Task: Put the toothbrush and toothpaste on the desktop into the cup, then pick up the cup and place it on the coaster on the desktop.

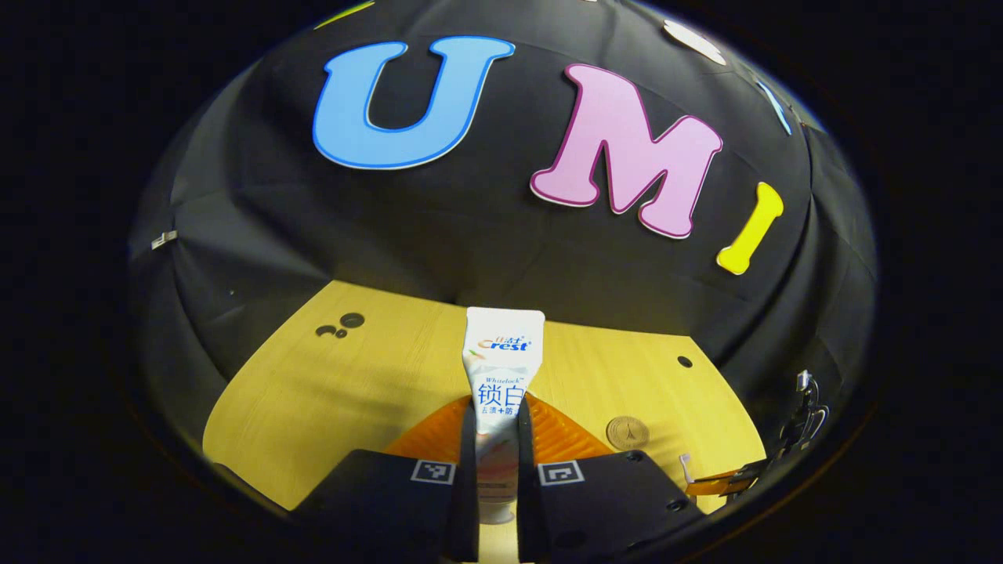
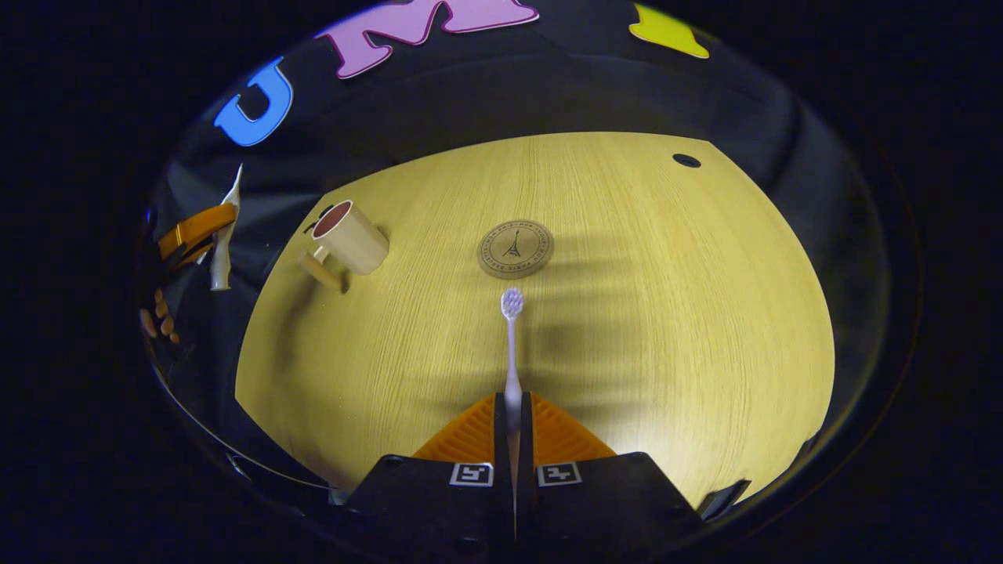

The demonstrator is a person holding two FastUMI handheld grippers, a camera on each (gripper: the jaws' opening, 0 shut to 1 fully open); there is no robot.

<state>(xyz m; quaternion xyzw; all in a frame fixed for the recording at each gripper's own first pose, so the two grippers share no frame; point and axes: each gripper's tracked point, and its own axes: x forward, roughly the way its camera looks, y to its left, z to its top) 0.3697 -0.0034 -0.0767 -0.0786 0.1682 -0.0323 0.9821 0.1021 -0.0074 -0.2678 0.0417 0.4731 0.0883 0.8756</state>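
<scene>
Pale yellow wood-grain bench runs under both views, booth wall behind it

Beige cylindrical cup with a handle stands on the bench at far left in the right gripper view, handle toward the camera, dark inside, well apart from the coaster

White toothpaste tube with printed label is clamped in the left hand-held gripper: both fingers press its sides, jaws nearly closed around the lower part of the tube. Tube points straight ahead and up from the fingers, flat crimped end farthest from the camera, cap end down between the fingers, lifted off the bench. In the right gripper view the same tube hangs at the far left edge, cap end down, held by the other hand-held gripper, with a person's fingertips just below it

Round brown coaster with an embossed tower motif lies flat mid-bench, nothing on it; in the left gripper view it sits to the right of the fingers

White slim toothbrush with a pale bristle head is pinched in the right hand-held gripper, jaws almost fully closed on the handle. Brush points forward, head toward the coaster, just short of it in the picture; I can't tell if the head touches the bench
</scene>
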